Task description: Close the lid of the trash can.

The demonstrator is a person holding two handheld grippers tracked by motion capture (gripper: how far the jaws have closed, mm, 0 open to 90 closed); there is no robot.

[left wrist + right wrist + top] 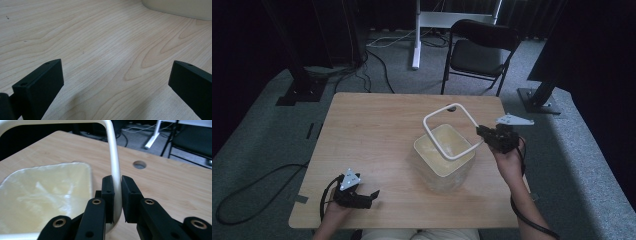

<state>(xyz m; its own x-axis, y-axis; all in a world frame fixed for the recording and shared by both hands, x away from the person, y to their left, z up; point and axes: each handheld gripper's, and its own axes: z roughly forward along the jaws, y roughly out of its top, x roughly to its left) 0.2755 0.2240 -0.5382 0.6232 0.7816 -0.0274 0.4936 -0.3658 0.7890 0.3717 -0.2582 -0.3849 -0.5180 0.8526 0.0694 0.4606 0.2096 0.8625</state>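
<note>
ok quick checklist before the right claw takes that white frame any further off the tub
1. Grip on the frame: the right claw is closed on one side bar of the white frame, pads on both sides of it. Ok.
2. Grip point: it holds near a corner, so the frame hangs out to one side and may twist. Not ok.
3. Frame clear of the tub: the far end is raised; whether the near end is free of the rim, cannot tell.
4. Tub steadied: the left claw is open, near the table edge, away from the tub. Not ok.
5. Tub contents: hazy translucent walls. Cannot tell.
</note>
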